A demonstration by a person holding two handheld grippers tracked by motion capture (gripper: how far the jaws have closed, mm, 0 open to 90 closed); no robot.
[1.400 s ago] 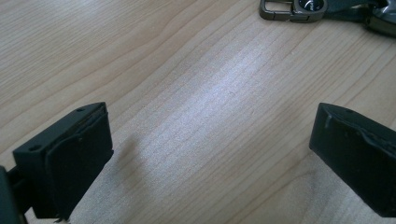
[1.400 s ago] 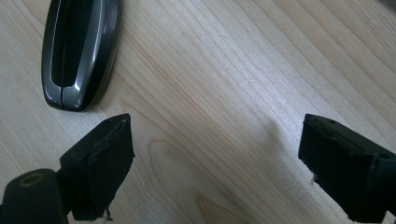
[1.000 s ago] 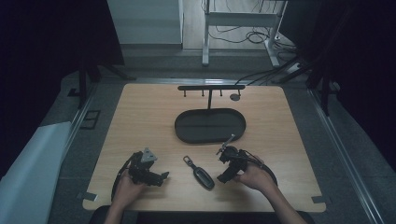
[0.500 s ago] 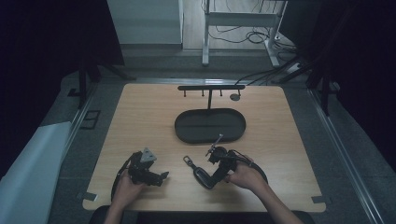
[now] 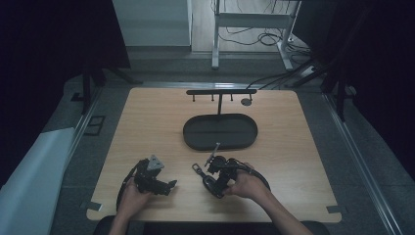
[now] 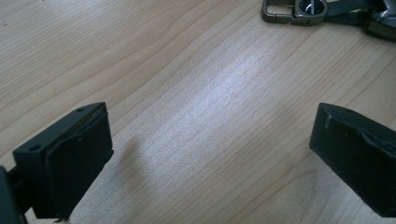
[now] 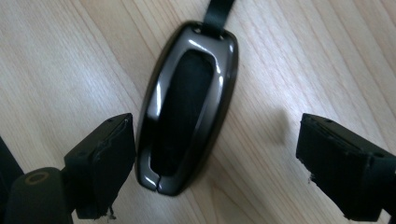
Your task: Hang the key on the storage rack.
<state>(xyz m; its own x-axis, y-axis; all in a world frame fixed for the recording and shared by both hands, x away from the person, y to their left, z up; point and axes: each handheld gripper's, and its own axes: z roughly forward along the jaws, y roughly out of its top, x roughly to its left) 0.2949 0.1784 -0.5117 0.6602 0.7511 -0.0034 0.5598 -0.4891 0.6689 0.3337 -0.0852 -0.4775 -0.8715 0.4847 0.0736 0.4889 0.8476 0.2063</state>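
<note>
wooden table [image 5: 303,161] amid dark room; both hand-held grippers gape wide, right [image 7: 215,172] straddling key fob [image 7: 187,107].

Left gripper [image 5: 165,185] in my left hand [image 5: 131,192]: low over the table, jaws wide apart, nothing between them. Right gripper [image 5: 211,182] in my right hand [image 5: 248,185]: angled down and left, jaws just closed a touch but apart, pads pressing on nothing.

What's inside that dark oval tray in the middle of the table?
Nothing that shows: the oval tray looks empty in the high view, just its dark floor. Its near rim hides a thin strip. The key fob lies on the bare table, between the right gripper's open jaws.
</note>
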